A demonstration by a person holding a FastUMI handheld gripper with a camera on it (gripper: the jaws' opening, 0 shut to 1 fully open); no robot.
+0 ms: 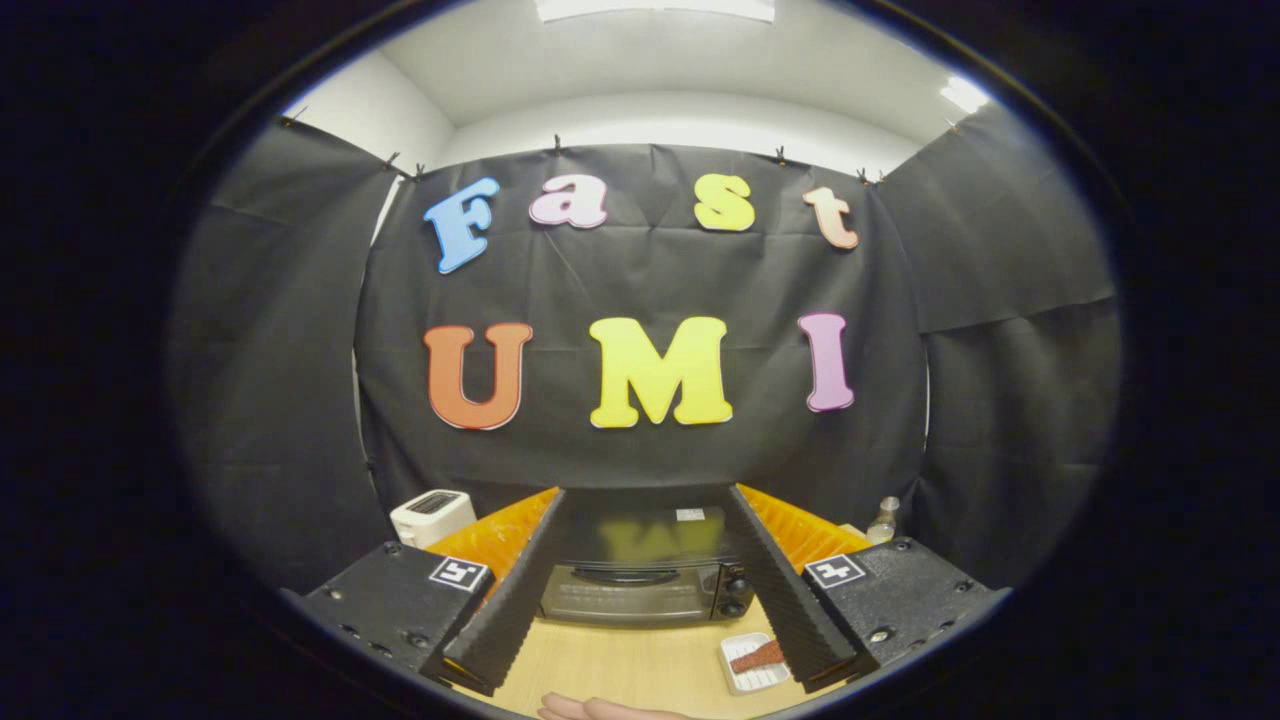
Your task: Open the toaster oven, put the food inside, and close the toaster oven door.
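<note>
A dark toaster oven stands on the wooden table with its door closed, seen between my two fingers and beyond their tips. My gripper is open, fingers spread wide with nothing between them, held above the table and pointing at the oven. A small white tray holding a brown strip of food lies on the table in front of the oven's right side, partly hidden by my right finger.
A white toaster sits to the left of the oven, and a small clear bottle stands to its right. A person's hand rests on the table's near edge. Black cloth walls close the booth behind and at both sides.
</note>
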